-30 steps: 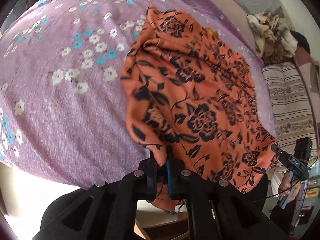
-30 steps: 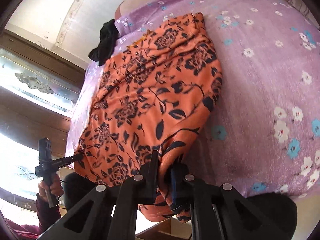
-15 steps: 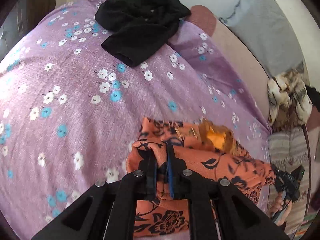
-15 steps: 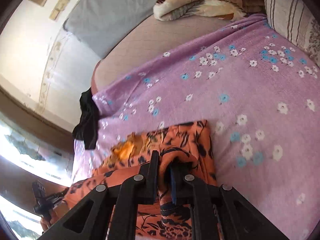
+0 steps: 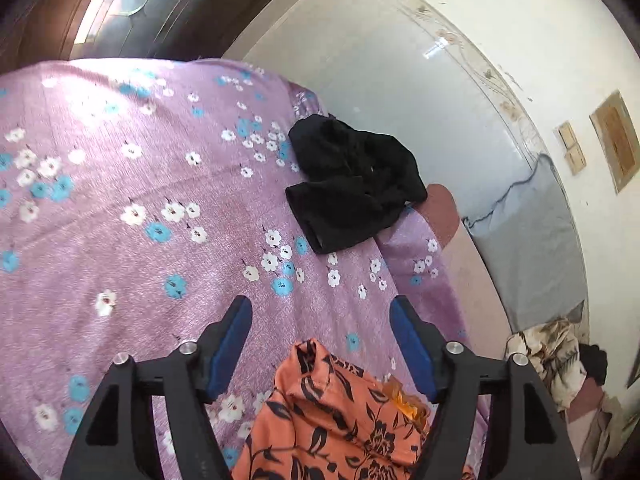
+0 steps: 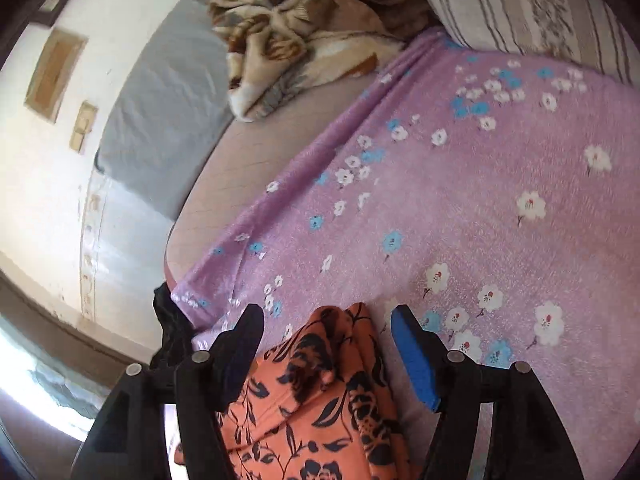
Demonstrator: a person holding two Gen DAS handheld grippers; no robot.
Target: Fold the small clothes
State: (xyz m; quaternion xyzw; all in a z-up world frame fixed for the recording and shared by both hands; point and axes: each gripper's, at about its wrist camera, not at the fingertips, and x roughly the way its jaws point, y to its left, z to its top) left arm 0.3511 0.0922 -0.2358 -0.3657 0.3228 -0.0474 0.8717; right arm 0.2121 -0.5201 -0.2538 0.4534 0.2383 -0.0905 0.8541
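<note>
An orange garment with a black flower print (image 5: pixel 336 412) lies folded over on the purple flowered bedsheet (image 5: pixel 132 184). My left gripper (image 5: pixel 322 312) hovers over one corner of it; its jaws are opening and the cloth sits loose between them, untouched by the blue pads (image 5: pixel 412 356). In the right wrist view the same orange garment (image 6: pixel 320 392) lies under my right gripper (image 6: pixel 326 320), whose jaws are also opening, with the cloth's corner between them and free of the pads.
A crumpled black garment (image 5: pixel 352 184) lies on the sheet beyond the left gripper. A brown patterned blanket (image 6: pixel 296 24) and a striped pillow (image 6: pixel 528 4) sit at the head of the bed. The wall and a grey cushion (image 6: pixel 160 120) border the far side.
Both grippers carried the garment's near edge across to its far edge, folding it over. Both then let go: the jaws went from shut on the cloth to open.
</note>
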